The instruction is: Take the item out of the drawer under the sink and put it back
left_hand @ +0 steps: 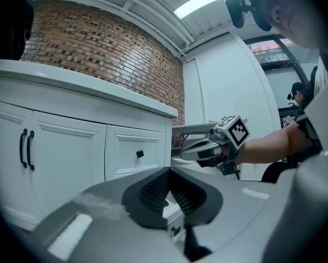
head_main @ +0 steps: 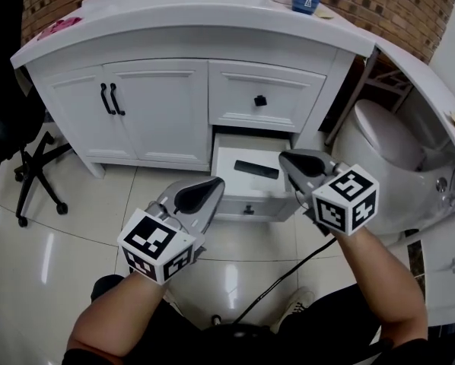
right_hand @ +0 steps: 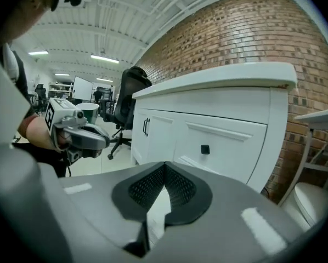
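Claws shut and empty: the right gripper (head_main: 287, 158) and the left gripper (head_main: 217, 183) hang with their jaws pressed together on nothing, raised in front of the white vanity cabinet (head_main: 155, 109) under the sink counter (head_main: 212, 14). A toilet (head_main: 380, 147) stands at the cabinet's right and a black office chair (head_main: 18, 139) at its left. Below the closed upper drawer (head_main: 235, 90), the lower drawer (head_main: 267, 191) is pulled open. The item (head_main: 256, 169), a flat black bar, lies inside it toward the back, clear of both grippers. With the item in the drawer and neither claw on it, this is either the start, with the lift-out and return both to come, or the return just made. The pictures do not settle which.
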The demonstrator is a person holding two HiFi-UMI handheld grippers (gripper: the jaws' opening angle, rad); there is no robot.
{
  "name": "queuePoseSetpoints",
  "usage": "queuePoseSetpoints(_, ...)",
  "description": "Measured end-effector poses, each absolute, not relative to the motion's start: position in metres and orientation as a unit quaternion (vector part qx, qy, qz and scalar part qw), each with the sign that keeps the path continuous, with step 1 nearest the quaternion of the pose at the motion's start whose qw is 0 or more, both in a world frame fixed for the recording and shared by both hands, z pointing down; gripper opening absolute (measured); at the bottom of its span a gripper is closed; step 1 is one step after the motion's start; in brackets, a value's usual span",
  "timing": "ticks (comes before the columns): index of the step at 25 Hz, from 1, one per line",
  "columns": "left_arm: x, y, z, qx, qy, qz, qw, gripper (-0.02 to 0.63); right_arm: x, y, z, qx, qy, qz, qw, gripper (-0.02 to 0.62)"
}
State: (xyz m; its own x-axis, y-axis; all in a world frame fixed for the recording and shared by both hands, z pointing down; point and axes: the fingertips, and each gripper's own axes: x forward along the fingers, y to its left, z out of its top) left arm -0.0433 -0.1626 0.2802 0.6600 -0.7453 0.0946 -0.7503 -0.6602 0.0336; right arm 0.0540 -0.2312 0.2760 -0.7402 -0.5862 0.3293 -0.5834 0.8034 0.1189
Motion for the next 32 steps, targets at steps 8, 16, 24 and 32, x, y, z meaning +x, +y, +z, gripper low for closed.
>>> queuePoseSetpoints(8,-0.044,-0.158,0.276,0.909,-0.415,0.035,0.029,0.005,0.091,-0.184,0.250,0.342,-0.932,0.014,0.115,0.008)
queuePoseSetpoints(16,-0.042,-0.159,0.279,0.908,-0.416,0.040,0.025,0.005,0.113,-0.179,0.271,0.371,-0.923,0.042,0.089,0.008)
queuePoseSetpoints(24,-0.038,-0.157,0.282,0.910,-0.411,0.047,0.023,0.005,0.112,-0.174,0.277,0.356,-0.928,0.058,0.088,0.008)
queuePoseSetpoints(32,-0.042,-0.151,0.273,0.907,-0.419,0.042,0.015,0.005,0.103,-0.157,0.272,0.340,-0.934,0.040,0.097,0.008)
